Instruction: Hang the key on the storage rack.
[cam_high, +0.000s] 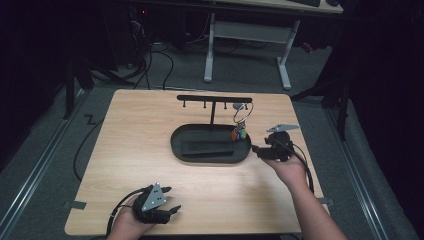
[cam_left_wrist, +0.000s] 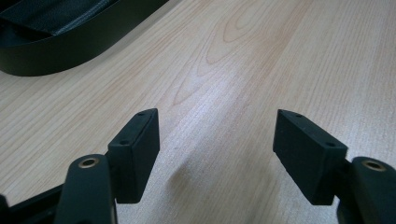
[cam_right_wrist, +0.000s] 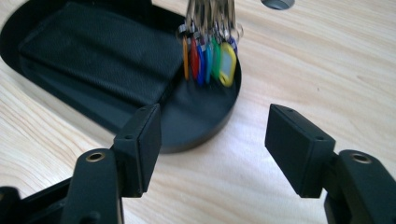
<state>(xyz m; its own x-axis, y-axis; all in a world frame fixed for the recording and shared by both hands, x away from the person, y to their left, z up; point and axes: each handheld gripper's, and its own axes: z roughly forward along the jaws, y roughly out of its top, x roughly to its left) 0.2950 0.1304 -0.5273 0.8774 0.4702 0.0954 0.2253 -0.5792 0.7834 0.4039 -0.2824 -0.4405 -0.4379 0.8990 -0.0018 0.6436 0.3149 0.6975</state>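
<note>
A bunch of coloured key tags hangs on a metal ring from the right end of a black T-shaped hook stand. The stand rises from a black oval tray with a dark pad inside. In the right gripper view the tags dangle over the tray's right rim. My right gripper is open, just right of the tray, with nothing between its jaws. My left gripper rests open at the table's front left edge, above bare wood.
The light wooden table has bare surface left and front of the tray. A corner of the tray lies ahead of the left gripper. Beyond the table stand a white desk frame and floor cables.
</note>
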